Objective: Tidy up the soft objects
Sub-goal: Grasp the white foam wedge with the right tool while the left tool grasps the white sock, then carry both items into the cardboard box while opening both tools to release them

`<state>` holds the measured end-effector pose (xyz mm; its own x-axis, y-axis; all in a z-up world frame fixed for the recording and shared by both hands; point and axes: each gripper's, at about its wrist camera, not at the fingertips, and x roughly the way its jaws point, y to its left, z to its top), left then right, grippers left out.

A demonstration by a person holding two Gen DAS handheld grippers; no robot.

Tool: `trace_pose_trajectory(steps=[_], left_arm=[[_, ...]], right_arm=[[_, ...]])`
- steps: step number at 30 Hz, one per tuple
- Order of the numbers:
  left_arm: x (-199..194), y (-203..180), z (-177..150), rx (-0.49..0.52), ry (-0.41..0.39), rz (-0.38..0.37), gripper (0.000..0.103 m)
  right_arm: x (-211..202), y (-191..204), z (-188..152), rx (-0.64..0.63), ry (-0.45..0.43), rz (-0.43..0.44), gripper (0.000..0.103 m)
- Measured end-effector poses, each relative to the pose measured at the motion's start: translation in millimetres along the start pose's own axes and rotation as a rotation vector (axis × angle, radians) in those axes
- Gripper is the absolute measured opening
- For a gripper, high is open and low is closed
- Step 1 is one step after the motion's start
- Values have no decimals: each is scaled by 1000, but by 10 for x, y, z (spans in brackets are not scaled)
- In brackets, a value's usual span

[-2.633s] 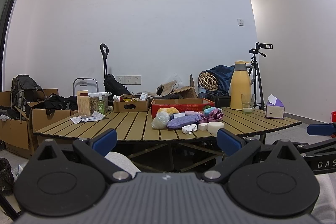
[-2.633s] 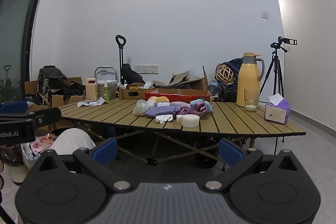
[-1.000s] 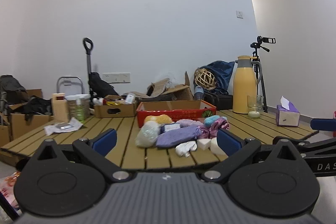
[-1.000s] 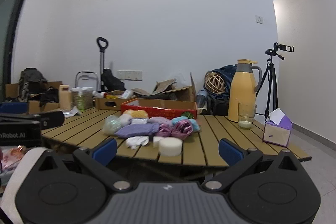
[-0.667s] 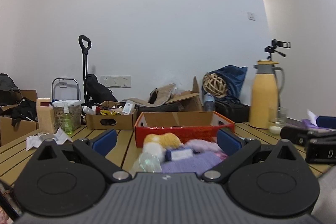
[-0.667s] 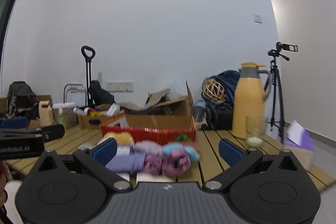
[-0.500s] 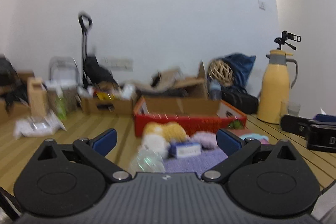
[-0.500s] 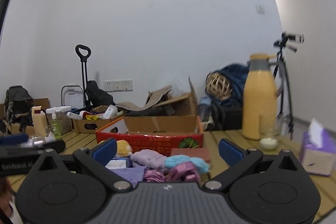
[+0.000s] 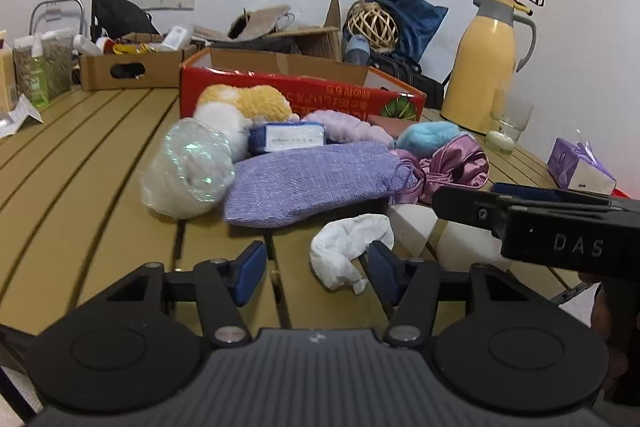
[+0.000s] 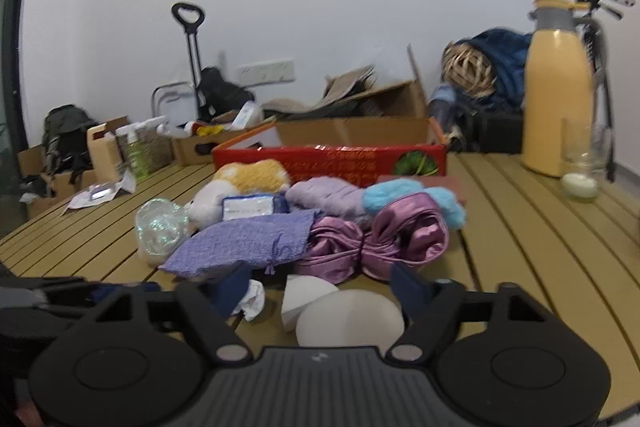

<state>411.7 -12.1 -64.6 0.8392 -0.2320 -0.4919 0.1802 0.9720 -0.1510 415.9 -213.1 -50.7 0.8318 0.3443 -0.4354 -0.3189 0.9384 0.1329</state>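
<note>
Both claws just closing, nothing gripped yet. Left claw [image 9: 314, 269] by crumpled white cloth [image 9: 348, 247]; right claw [image 10: 320, 287] around round white sponge [image 10: 348, 321], desk's near edge. Centre before squeezing.

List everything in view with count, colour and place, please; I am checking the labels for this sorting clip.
Table: one, tan slats, under everything.
Box: one, red, behind the pile.
Plush: one, orange and white, pile's back left.
Wrapped ball: one, clear iridescent, pile's left.
Knit pouch: one, lilac, centre.
Satin cloth: one, pink-purple, right of the pouch.
Fluffy item: one, light blue, behind the satin.
White cloth: one, crumpled, front.
Round sponge: one, white, front right.
Wedge sponge: one, white, beside it.
Thermos: one, yellow, back right.
Glass: one, clear, beside the thermos.
Left gripper: black, blue pads, open, jaws just closing, near the white cloth.
Right gripper: same, open, jaws just closing, around the sponges.
</note>
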Motion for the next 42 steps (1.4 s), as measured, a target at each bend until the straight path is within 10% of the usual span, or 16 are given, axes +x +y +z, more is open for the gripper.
trace_pose_trajectory(steps=[2,4,10,13,33,42], left_arm=[[75,-44,26,18,12,-8,54],[156,-78,46,24,34,-20,18],[125,-9,87,7,27,-27,14],[40,48,131,-5,9,-12,14],[-967,-69,426,28,-232,47,14],[-344,298,1404,35,-213,36,14]], right_arm=[[81,-21,58,-8,31,14,57],[179,-8,113,-30,75,19,53],[560,126,242,-136,262,37,53],[658,194,242,-180,286,-3,33],[-314,130,698,-134,-11,-62,26],[89,-1,1442,-155,-33,12,27]])
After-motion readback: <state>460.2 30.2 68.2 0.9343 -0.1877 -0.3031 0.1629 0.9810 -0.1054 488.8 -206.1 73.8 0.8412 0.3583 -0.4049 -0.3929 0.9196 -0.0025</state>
